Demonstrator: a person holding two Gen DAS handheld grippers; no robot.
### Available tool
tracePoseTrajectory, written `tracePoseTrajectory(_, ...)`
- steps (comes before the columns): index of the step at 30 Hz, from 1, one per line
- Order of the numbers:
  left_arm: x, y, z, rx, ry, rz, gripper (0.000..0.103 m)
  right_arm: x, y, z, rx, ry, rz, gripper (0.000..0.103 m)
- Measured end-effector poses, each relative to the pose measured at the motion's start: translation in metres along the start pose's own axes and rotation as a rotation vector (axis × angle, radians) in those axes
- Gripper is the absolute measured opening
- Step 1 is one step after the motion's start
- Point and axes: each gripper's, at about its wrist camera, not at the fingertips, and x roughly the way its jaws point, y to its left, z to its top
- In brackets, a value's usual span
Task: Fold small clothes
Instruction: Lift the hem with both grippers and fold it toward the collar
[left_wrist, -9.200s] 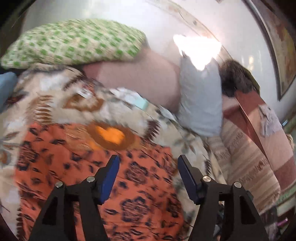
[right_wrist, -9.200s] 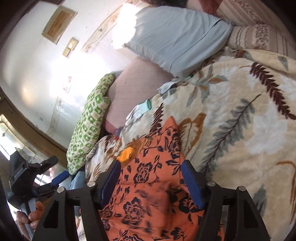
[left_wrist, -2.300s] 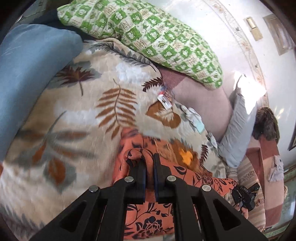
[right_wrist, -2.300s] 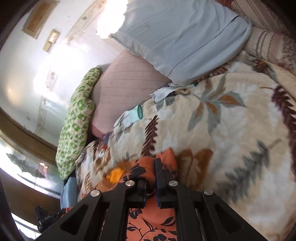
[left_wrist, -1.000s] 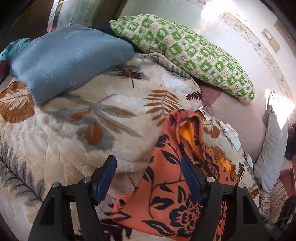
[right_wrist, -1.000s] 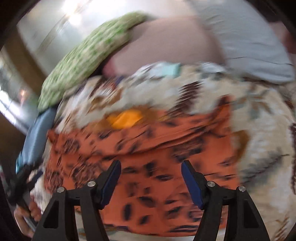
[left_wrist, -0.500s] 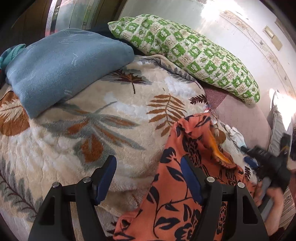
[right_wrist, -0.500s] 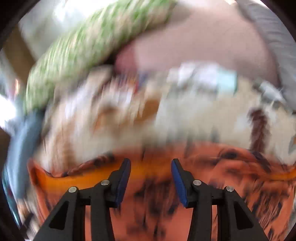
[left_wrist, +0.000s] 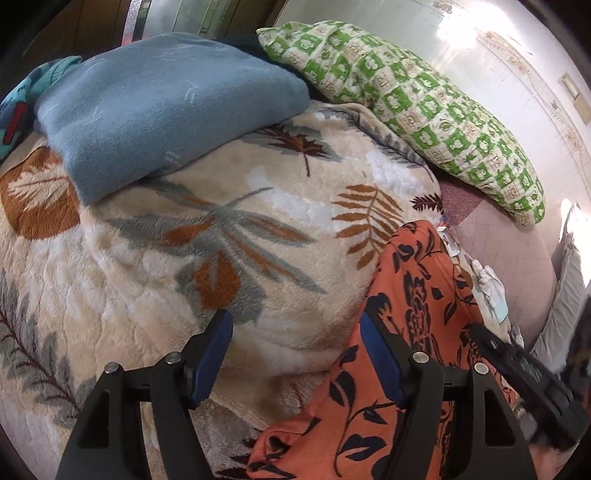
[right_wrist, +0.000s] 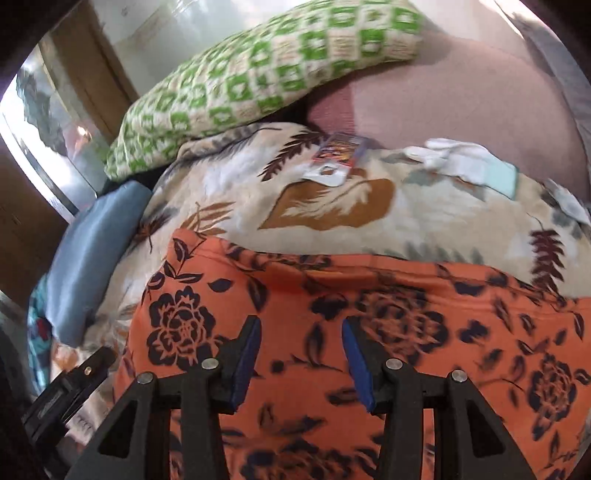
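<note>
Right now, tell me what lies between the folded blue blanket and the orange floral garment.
Only bare leaf-print blanket separates the blue blanket from the orange garment, per the left wrist view.

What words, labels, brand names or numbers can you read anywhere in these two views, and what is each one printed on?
None can be read.
Small printed card with a colourful picture, lying on the cream leaf-patterned fleece blanket: its print is too blurred to read.
Green-and-cream checked pillow: small motifs sit in its squares, too small to tell whether they are letters.
Orange cloth with a dark floral print: no label or lettering shows.
</note>
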Motion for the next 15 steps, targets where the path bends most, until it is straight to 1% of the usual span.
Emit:
tracePoseTrajectory(2, 0.005, -0.001, 0.001, 0.022, 0.012, 0.026, 0.072, 0.031, 0.014, 0.01, 0.012, 0.028, -0.022, 0.049)
tracePoseTrajectory(4, 0.012, -0.004, 0.001, 0.05, 0.037, 0.059, 0.072, 0.068, 0.011, 0.019, 0.059, 0.09, -0.077, 0.049)
tracePoseTrajectory(5, 0.016, -0.005, 0.001, 0.06, 0.046, 0.07, 0.072, 0.079, 0.008, 0.024, 0.083, 0.091, -0.086, 0.05)
tracePoseTrajectory(6, 0.018, -0.007, 0.001, 0.069, 0.049, 0.077, 0.072, 0.079, 0.006, 0.028, 0.088, 0.065, -0.087, 0.05)
tracePoseTrajectory(7, 0.019, -0.009, 0.001, 0.076, 0.05, 0.079, 0.072, 0.078, 0.004, 0.035, 0.094, 0.042, -0.087, 0.05)
tracePoseTrajectory(9, 0.02, -0.01, 0.001, 0.078, 0.048, 0.068, 0.072, 0.071, -0.007, 0.043, 0.133, 0.04, -0.079, 0.05)
tracePoseTrajectory(10, 0.018, -0.011, 0.002, 0.073, 0.039, 0.056, 0.072, 0.064, -0.013, 0.043, 0.147, 0.024, -0.066, 0.05)
tracePoseTrajectory(12, 0.012, -0.015, 0.001, 0.086, 0.008, 0.042, 0.072, 0.042, -0.028, 0.041, 0.152, -0.019, -0.051, 0.05)
tracePoseTrajectory(15, -0.002, -0.031, -0.004, 0.165, -0.06, 0.021, 0.072, -0.002, -0.064, 0.026, 0.182, -0.079, -0.067, 0.05)
